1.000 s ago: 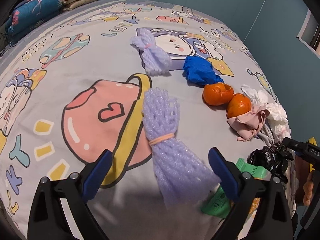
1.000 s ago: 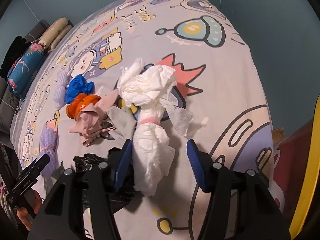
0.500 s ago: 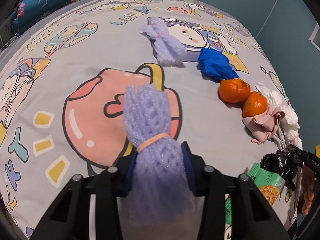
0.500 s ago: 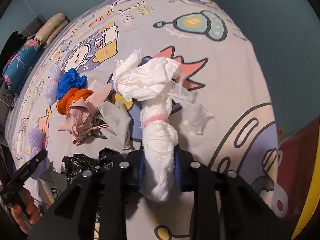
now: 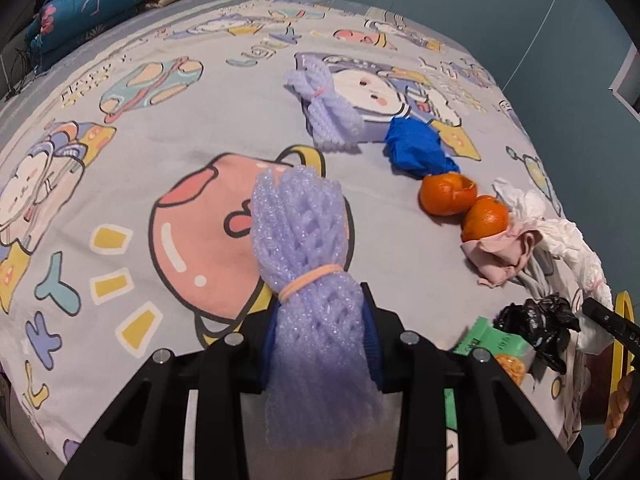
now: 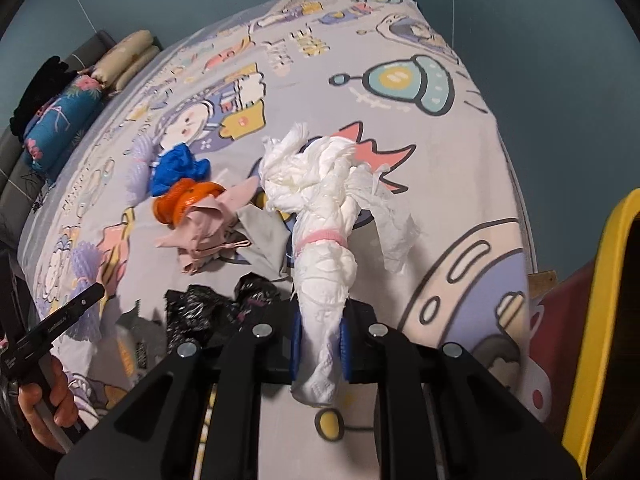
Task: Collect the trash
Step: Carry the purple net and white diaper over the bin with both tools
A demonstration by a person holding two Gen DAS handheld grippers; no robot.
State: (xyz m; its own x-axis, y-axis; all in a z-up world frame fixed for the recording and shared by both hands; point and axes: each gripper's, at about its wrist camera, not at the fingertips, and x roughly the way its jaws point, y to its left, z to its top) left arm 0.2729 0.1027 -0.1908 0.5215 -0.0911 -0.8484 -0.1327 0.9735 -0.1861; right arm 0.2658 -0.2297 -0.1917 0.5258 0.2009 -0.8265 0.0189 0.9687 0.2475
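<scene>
Cartoon-print bedsheet [image 5: 140,128], teal wall behind; printed lettering is seen but is too small to be read. Purple foam net bundle [image 5: 308,280], tied with an orange band, is pinched by the left gripper [image 5: 320,344], whose jaws have just been closing. White tissue bundle [image 6: 324,240], pink-banded, is clamped by the right gripper [image 6: 322,344], likewise just closing. Orange peels [image 5: 448,196], a blue wad [image 5: 416,152], a black bag [image 5: 536,320] and a green packet [image 5: 492,340] are left on the sheet.
</scene>
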